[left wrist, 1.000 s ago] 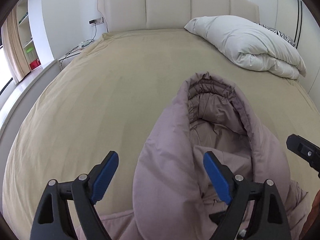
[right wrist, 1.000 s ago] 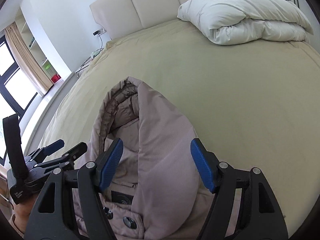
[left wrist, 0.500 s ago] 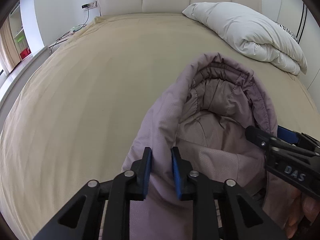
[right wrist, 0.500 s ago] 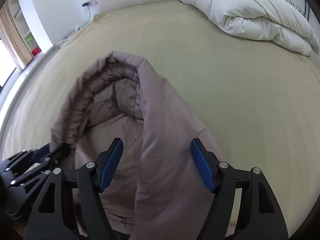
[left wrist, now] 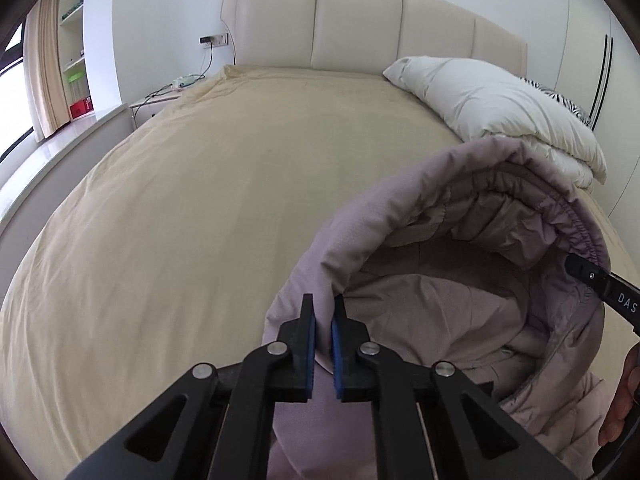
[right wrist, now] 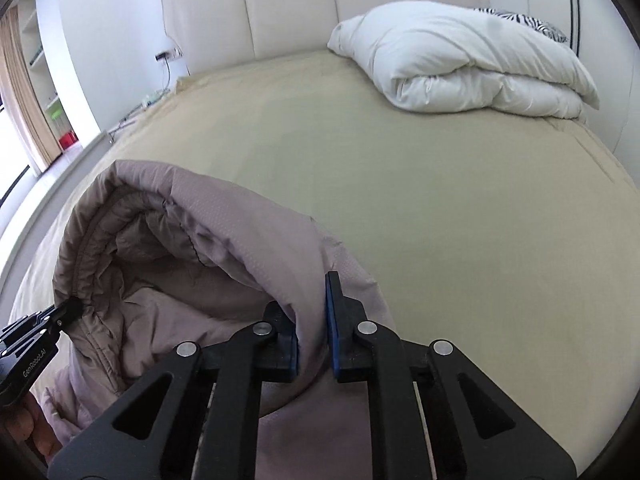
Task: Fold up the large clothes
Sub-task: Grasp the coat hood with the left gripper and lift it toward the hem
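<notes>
A mauve padded hooded jacket lies at the near edge of the bed; its hood opens toward me. My left gripper is shut on the left edge of the hood. In the right wrist view the jacket shows again, and my right gripper is shut on the right edge of the hood, with fabric bunched between its blue pads. The hood is held up off the bed between both grippers. Each gripper's tip shows at the edge of the other's view.
The beige bed sheet stretches ahead to a cream padded headboard. A folded white duvet with a zebra-print pillow behind it lies at the far right. A nightstand with cables and a window ledge stand to the left.
Both grippers were open one second ago. The left one shut on the hood's left edge first, then the right one shut on its right edge. The hood has been raised.
</notes>
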Demonstrator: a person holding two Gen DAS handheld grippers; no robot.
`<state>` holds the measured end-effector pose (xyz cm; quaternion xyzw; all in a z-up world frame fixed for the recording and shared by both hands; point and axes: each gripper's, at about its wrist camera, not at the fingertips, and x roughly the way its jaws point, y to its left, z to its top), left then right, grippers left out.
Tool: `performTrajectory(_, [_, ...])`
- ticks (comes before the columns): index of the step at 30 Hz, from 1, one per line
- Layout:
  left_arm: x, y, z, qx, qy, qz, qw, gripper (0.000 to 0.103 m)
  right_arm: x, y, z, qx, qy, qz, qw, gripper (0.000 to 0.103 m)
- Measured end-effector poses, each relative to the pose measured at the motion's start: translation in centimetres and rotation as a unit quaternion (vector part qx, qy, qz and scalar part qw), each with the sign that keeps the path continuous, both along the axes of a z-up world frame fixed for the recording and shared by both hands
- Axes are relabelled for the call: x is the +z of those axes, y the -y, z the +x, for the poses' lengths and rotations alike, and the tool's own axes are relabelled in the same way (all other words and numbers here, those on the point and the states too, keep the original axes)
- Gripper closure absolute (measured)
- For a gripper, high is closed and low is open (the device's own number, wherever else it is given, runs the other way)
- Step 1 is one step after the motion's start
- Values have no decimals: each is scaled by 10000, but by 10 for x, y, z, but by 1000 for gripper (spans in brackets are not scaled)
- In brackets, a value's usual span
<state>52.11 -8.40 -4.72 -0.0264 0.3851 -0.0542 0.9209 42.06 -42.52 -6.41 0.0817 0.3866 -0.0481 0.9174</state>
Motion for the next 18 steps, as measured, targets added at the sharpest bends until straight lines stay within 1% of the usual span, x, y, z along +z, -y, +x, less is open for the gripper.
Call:
performTrajectory(4, [29,-24,-73,-92,471,-288,9984,96,36,-10,-74,297,600,-28,9978,93])
performTrajectory(6, [34,-33,-114,-173,627,-387,9971,96,42,-17,-117,515,807,-11,9954,93])
performTrajectory(8, [30,-40,-153,-187,663,-435,9967,96,36,-19,-158,610,855,-46,9945,93])
performTrajectory(10, [18,-45,-186,-200,561,-552,9967,95,19,-15,-195,600,733,129,9954,91])
performTrajectory(11, [9,-46,-200,-246,421,-557,9973,95,5,-12,-213,572,626,280,9960,87])
performTrajectory(12, [-2,-47,-211,-297,188,-602,9976,90,-11,-9,-229,543,418,365,9970,86])
performTrajectory(13, [-14,-49,-221,-284,-57,-689,9972,81,-25,-9,-241,540,181,458,9973,86])
performTrajectory(15, [-35,-54,-242,-271,-429,-766,9958,71,-49,-4,-267,441,-163,675,9966,86])
performTrajectory(17, [-40,-61,-260,-219,-501,-786,9954,71,-58,1,-295,330,-196,784,9962,86])
performTrajectory(18, [-37,-65,-266,-208,-468,-824,9953,71,-56,5,-305,250,-146,812,9963,86])
